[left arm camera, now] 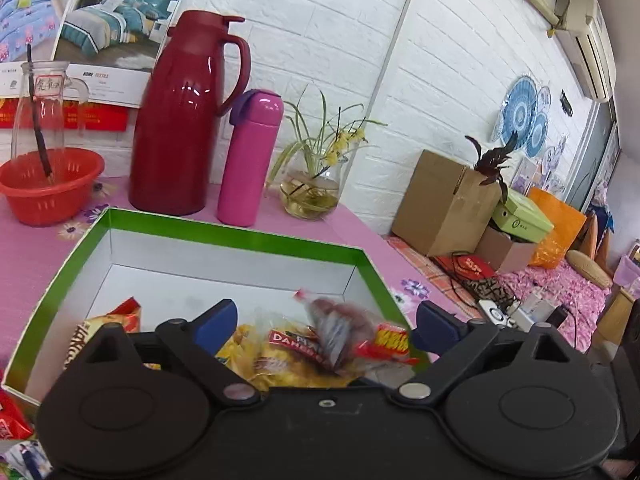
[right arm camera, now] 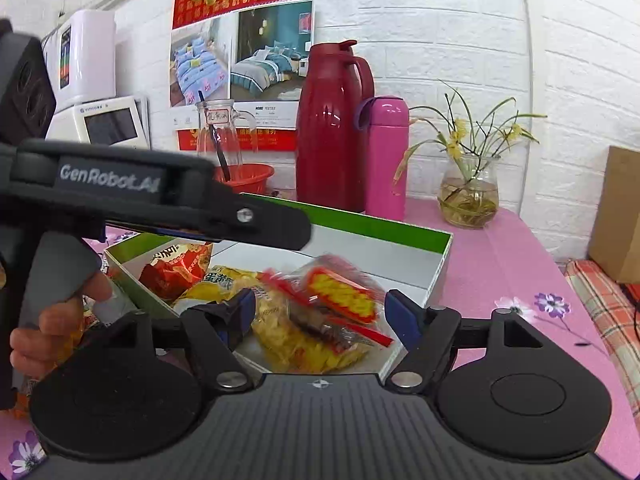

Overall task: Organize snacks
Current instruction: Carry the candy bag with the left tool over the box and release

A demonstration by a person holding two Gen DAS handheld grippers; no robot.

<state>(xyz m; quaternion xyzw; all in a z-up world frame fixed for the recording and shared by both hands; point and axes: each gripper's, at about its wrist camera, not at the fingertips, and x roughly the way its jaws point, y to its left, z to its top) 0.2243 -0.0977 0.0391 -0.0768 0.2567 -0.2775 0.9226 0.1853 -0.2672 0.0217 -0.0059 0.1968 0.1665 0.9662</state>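
Observation:
A green-rimmed white box lies on the pink table and holds several snack packets. A clear packet with a red and yellow label is blurred above yellow snack bags; it touches neither finger. It also shows in the right wrist view, over the yellow bags and beside a red bag. My left gripper is open over the box. My right gripper is open at the box's near edge. The left gripper's body crosses the right wrist view.
Behind the box stand a dark red thermos jug, a pink bottle, a glass vase with a plant, a red basket and a glass bottle. Cardboard boxes and cables lie right. More packets lie left of the box.

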